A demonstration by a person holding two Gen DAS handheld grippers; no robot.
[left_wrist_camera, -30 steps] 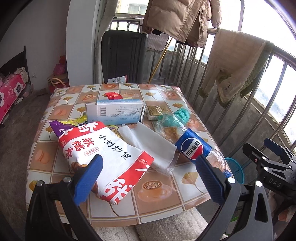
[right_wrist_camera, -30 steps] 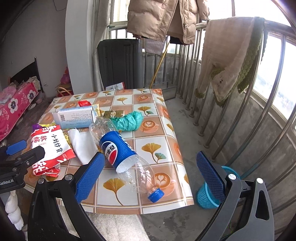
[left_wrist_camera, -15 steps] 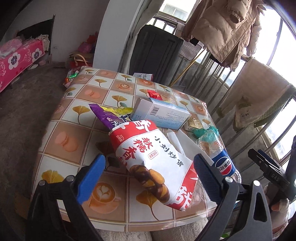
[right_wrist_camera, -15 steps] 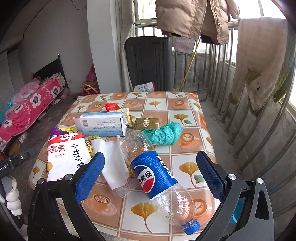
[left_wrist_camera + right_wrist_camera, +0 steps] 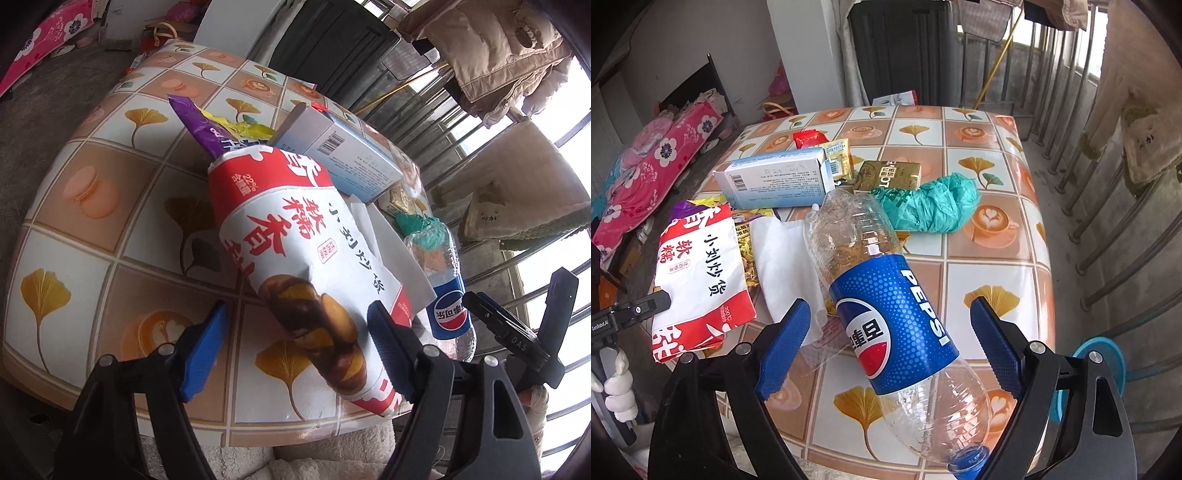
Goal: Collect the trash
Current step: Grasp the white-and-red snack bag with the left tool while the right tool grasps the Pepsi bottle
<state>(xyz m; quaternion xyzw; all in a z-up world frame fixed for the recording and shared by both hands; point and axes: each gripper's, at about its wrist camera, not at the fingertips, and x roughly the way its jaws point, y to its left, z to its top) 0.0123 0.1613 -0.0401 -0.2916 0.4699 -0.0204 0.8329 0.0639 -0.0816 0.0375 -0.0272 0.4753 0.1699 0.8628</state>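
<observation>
Blue-padded left tongs (image 5: pixel 295 347) straddle the near end of the red-and-white snack bag (image 5: pixel 295 258) at the tabletop's (image 5: pixel 92 229) near edge; their jaws have just been closing, the right pad at the bag, the left one clear of it. Likewise narrowing, the right tongs (image 5: pixel 890 343) flank the Pepsi bottle (image 5: pixel 886 306) without pressing it. Only the right view shows the teal bag (image 5: pixel 931 206), gold packet (image 5: pixel 890 173) and blue bin (image 5: pixel 1108 358) beyond the right edge.
</observation>
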